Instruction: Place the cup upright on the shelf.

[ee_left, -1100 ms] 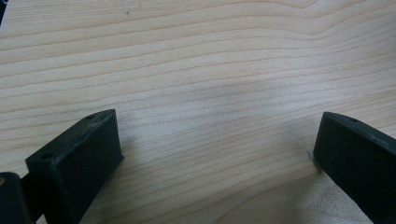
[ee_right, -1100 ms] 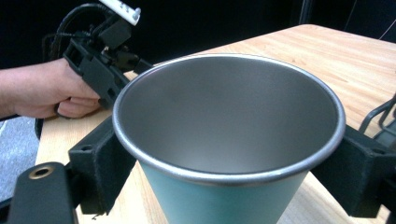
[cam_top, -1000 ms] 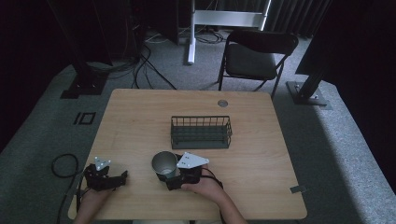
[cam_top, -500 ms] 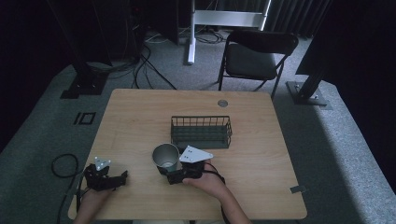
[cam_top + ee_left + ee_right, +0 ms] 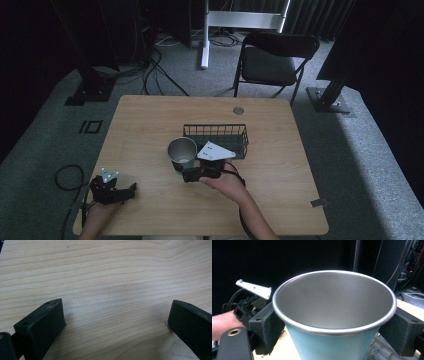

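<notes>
My right gripper (image 5: 186, 169) holds a metal cup (image 5: 182, 151) with its jaws pressed against the cup's two sides just under the rim; in the right gripper view the cup (image 5: 334, 315) stands upright, pale blue outside and bare metal inside. The cup sits near the middle of the table (image 5: 280, 200), just beside the left front corner of a wire basket (image 5: 216, 138); I cannot tell whether the two touch. My right hand (image 5: 225, 182) comes in from the near edge, forearm angled toward the centre, with the grey plate on top pointing at the basket. Bare wood lies open on the right half of the table and along the far edge, where a small round grommet (image 5: 238, 110) is set in. My left gripper (image 5: 131, 190) rests near the front left corner, well apart from the cup, its jaws spread wide over bare wood (image 5: 112, 290) with nothing between them. A folding chair (image 5: 275, 62) stands beyond the far edge.
</notes>
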Motion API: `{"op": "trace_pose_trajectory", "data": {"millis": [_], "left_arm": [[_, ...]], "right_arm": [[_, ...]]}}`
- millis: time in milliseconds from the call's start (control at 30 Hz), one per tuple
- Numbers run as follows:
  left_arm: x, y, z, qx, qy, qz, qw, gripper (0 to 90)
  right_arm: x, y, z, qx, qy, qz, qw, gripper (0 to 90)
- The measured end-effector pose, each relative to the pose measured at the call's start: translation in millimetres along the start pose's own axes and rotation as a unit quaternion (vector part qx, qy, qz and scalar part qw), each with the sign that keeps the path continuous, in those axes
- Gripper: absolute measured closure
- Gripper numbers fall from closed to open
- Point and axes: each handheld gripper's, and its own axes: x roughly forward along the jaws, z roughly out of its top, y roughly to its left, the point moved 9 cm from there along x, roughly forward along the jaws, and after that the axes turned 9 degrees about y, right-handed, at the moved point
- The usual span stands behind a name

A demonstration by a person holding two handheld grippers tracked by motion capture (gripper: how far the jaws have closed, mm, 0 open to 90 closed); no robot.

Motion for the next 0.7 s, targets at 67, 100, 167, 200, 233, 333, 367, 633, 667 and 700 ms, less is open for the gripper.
{"op": "trace_pose_trajectory", "data": {"millis": [67, 100, 167, 200, 233, 333, 367, 633, 667, 700], "left_arm": [[-0.1, 0.0, -0.1, 0.0, 0.0, 0.0, 1.0, 1.6], [-0.2, 0.0, -0.2, 0.0, 0.0, 0.0, 1.0, 1.5], [-0.2, 0.1, -0.3, 0.0, 0.0, 0.0, 1.0, 1.5], [-0.2, 0.1, -0.3, 0.0, 0.0, 0.0, 1.0, 1.5], [-0.2, 0.1, -0.3, 0.0, 0.0, 0.0, 1.0, 1.5], [-0.1, 0.1, -0.2, 0.0, 0.0, 0.0, 1.0, 1.5], [-0.1, 0.1, -0.2, 0.0, 0.0, 0.0, 1.0, 1.5], [-0.2, 0.0, -0.2, 0.0, 0.0, 0.0, 1.0, 1.5], [-0.2, 0.0, -0.2, 0.0, 0.0, 0.0, 1.0, 1.5], [-0.2, 0.1, -0.2, 0.0, 0.0, 0.0, 1.0, 1.5]], "right_arm": [[-2.5, -5.3, 4.9, 0.002, -0.003, -0.006, 1.0, 12.9], [-3.5, -8.3, 7.0, 0.002, -0.004, -0.011, 0.9999, 12.9], [-5.7, -14.3, 11.3, 0.004, -0.006, -0.018, 0.9998, 12.9], [-6.8, -17.2, 13.5, 0.006, -0.008, -0.021, 0.9997, 12.9], [-8.0, -20.5, 15.5, 0.007, -0.01, -0.025, 0.9996, 12.9], [-10.7, -30.9, 20.9, 0.01, -0.014, -0.039, 0.9991, 12.9], [-11.5, -34.0, 21.9, 0.011, -0.013, -0.042, 0.999, 12.9], [-16.4, -63.3, 26.9, 0.023, -0.015, -0.092, 0.9954, 12.9], [-16.8, -66.7, 27.2, 0.025, -0.015, -0.098, 0.9948, 12.9], [-17.2, -70.4, 27.8, 0.028, -0.016, -0.105, 0.994, 12.9]]}}
